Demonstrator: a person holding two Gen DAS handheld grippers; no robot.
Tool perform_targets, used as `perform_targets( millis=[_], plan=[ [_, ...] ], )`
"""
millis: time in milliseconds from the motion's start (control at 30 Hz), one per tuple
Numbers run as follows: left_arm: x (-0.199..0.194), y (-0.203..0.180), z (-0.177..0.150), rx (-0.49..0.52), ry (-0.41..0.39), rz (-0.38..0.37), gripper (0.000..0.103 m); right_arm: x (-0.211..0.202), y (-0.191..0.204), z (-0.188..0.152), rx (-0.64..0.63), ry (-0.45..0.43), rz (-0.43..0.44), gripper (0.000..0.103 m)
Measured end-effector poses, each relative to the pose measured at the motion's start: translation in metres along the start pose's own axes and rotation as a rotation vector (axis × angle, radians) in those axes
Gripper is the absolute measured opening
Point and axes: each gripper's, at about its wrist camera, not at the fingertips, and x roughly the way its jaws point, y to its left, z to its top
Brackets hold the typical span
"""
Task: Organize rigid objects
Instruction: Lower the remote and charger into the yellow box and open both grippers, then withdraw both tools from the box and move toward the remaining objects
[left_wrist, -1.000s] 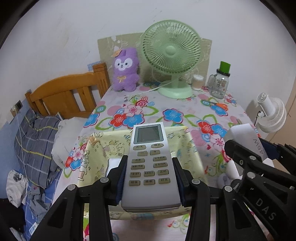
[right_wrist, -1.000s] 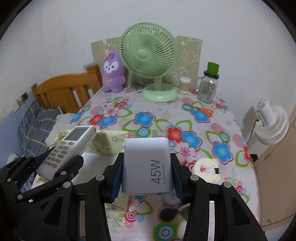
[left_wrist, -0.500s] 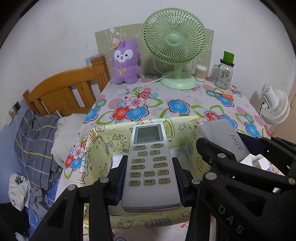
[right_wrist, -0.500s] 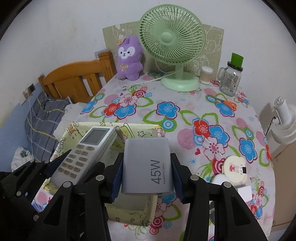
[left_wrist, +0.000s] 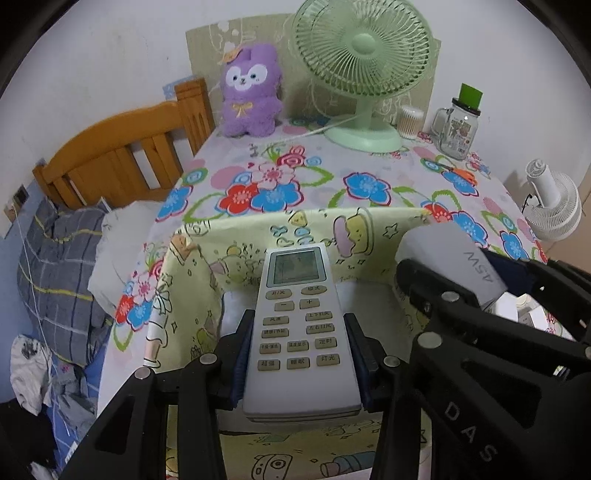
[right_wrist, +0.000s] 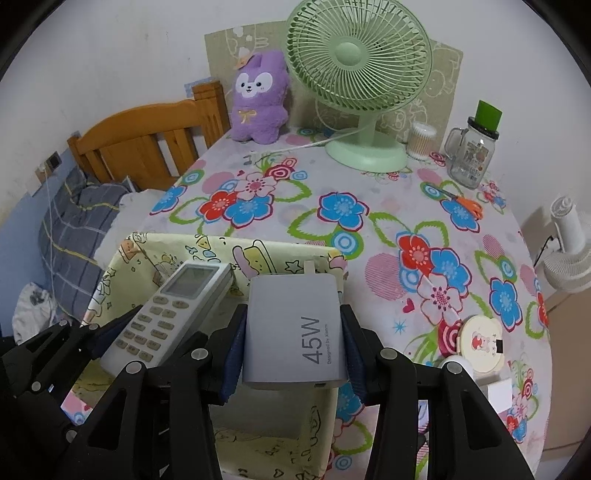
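My left gripper (left_wrist: 301, 354) is shut on a white remote control (left_wrist: 300, 328) and holds it over the open yellow cartoon-print fabric box (left_wrist: 207, 258). My right gripper (right_wrist: 293, 343) is shut on a grey 45W charger (right_wrist: 295, 332) and holds it above the same box (right_wrist: 122, 258), near its right wall. The remote also shows in the right wrist view (right_wrist: 166, 314), and the charger in the left wrist view (left_wrist: 458, 258). The two grippers are side by side, close together.
On the flowered tablecloth (right_wrist: 332, 206) stand a green fan (right_wrist: 358, 66), a purple plush (right_wrist: 258, 99), a cotton-swab jar (right_wrist: 421, 140), a glass mug jar (right_wrist: 471, 155) and orange scissors (right_wrist: 465, 201). A round white case (right_wrist: 480, 341) lies right. A wooden bed (left_wrist: 122, 155) stands left.
Both grippers have moved forward and down over the fabric box with their objects still held. The box now fills more of both views.
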Motion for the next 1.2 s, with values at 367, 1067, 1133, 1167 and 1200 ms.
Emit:
perform_targets(
  millis=[367, 1067, 1133, 1167, 1200],
  plan=[
    [0.001, 0.005, 0.000, 0.002, -0.009, 0.014, 0.081, 0.003, 0.008, -0.001, -0.031, -0.021, -0.077, 0.079],
    [-0.021, -0.027, -0.012, 0.073, -0.012, -0.009, 0.093, -0.021, -0.018, -0.021, 0.033, 0.006, -0.066, 0.085],
    [-0.025, -0.031, -0.013, 0.073, -0.014, -0.012, 0.093, -0.026, -0.023, -0.023, 0.035, -0.001, -0.069, 0.085],
    [-0.026, -0.033, -0.014, 0.074, -0.015, -0.012, 0.093, -0.028, -0.024, -0.024, 0.037, -0.003, -0.071, 0.085],
    [-0.028, -0.035, -0.015, 0.076, -0.019, -0.013, 0.093, -0.031, -0.026, -0.025, 0.041, -0.006, -0.070, 0.085]
  ],
)
